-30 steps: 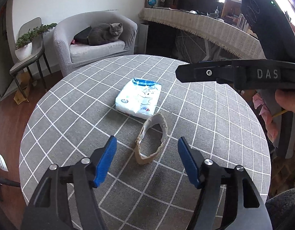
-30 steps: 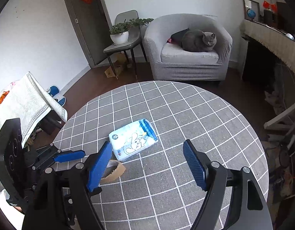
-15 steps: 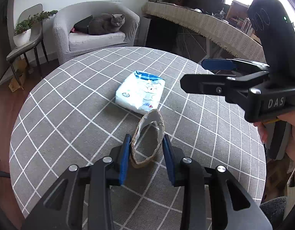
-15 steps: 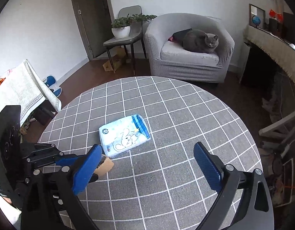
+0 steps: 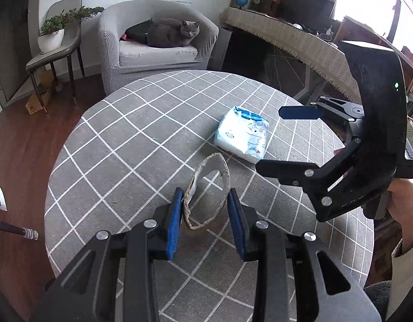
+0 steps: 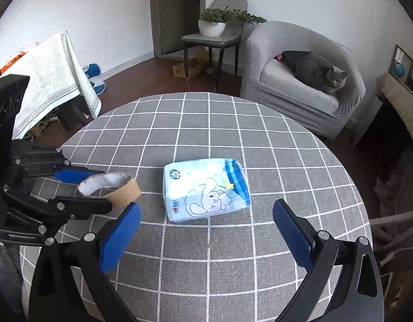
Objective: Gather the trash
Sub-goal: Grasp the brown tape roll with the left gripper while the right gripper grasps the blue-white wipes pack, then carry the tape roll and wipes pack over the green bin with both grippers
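Our left tongs point(image 5: 205, 214) have just clenched on the cardboard ring point(image 5: 206, 187), a wide gap a second ago, so the first bit of trash is caught. Our right tongs point(image 6: 206, 228) have spread wide, released, with the tissue pack point(image 6: 205, 189) lying mid-surface point(image 6: 287, 145) just ahead of them, untouched.

the left tongs point(image 5: 205, 218) point steeply down, blue pads drawn in close and pinching a cardboard ring point(image 5: 206, 187) from both sides. the right tongs point(image 6: 206, 228), held in a hand point(image 5: 403, 201), gape wide with nothing between the pads.
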Demonstrator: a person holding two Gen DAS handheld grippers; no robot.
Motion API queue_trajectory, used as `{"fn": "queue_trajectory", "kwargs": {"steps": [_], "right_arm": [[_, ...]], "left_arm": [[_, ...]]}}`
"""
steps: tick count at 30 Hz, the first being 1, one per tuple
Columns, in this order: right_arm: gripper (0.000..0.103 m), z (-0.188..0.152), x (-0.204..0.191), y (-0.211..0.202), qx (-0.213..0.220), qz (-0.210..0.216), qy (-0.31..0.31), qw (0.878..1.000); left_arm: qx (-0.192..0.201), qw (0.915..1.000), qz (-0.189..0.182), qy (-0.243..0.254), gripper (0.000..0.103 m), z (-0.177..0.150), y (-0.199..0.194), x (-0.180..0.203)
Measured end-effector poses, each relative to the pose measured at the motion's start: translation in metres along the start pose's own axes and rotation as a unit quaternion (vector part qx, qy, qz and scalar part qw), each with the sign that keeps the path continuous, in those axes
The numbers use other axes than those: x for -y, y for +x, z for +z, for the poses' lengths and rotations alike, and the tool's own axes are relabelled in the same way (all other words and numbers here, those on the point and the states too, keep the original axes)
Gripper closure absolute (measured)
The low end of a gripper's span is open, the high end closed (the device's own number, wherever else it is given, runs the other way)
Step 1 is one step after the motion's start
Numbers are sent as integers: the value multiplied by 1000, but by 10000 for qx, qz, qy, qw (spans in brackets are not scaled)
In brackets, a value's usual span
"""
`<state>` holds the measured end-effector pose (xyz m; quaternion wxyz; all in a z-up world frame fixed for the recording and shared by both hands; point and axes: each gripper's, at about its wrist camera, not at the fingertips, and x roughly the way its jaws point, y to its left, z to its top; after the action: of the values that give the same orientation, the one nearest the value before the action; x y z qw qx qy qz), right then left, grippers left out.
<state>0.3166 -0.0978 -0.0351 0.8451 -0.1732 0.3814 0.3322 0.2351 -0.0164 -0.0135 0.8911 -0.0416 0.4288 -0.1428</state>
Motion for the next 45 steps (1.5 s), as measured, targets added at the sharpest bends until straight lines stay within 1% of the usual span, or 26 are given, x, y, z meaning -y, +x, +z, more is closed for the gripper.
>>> {"fn": "queue_trajectory", "kwargs": {"steps": [6,12,17,19,21,23,24,26,27,28,29,32,34,37,40,43,45], "right_arm": [[4,6,-8,24,-281,24,-121,9995],[3,11,-4,39,-443,-9,-56,9990],[3,15,-1,46,-399,105,77,9991],[2,14,2,47,-346,204,239,9989],[2,14,1,46,-342,191,203,9990],[3,14,1,45,-343,196,244,9989],[4,14,1,44,-328,182,268,9989],[15,13,3,42,-269,91,308,9991],[27,13,5,38,-191,54,392,9990],[29,12,9,35,-184,136,537,9983],[30,11,11,33,-145,173,665,9975],[30,7,12,29,-89,110,853,9963],[30,5,9,27,-61,87,954,9954],[30,0,2,23,-22,61,1081,9941],[30,-4,-9,15,18,41,1122,9937],[30,-6,-23,2,115,59,1156,9932],[30,-8,-36,-7,192,122,1113,9935]], "left_arm": [[61,9995,-155,-268,67,0,-12,-18],[69,9994,-124,-304,67,-2,-18,-26],[62,9993,-157,-337,67,-5,-23,-32],[60,9990,-220,-397,67,-6,-25,-37],[86,9985,-302,-441,67,-7,-27,-39],[107,9985,-303,-445,67,-7,-29,-41],[110,9984,-293,-461,67,-7,-30,-42],[114,9984,-237,-503,67,-9,-29,-43],[110,9985,-194,-509,67,-10,-29,-44],[115,9985,-185,-504,67,-11,-30,-44],[134,9986,-179,-484,67,-12,-31,-42],[238,9990,-97,-361,67,-15,-36,-36],[317,9988,-106,-353,67,-19,-41,-34],[413,9984,-21,-387,67,-24,-50,-33],[446,9977,169,-477,67,-29,-58,-36],[478,9967,187,-630,67,-37,-68,-41],[501,9965,210,-640,67,-43,-75,-42]]}}
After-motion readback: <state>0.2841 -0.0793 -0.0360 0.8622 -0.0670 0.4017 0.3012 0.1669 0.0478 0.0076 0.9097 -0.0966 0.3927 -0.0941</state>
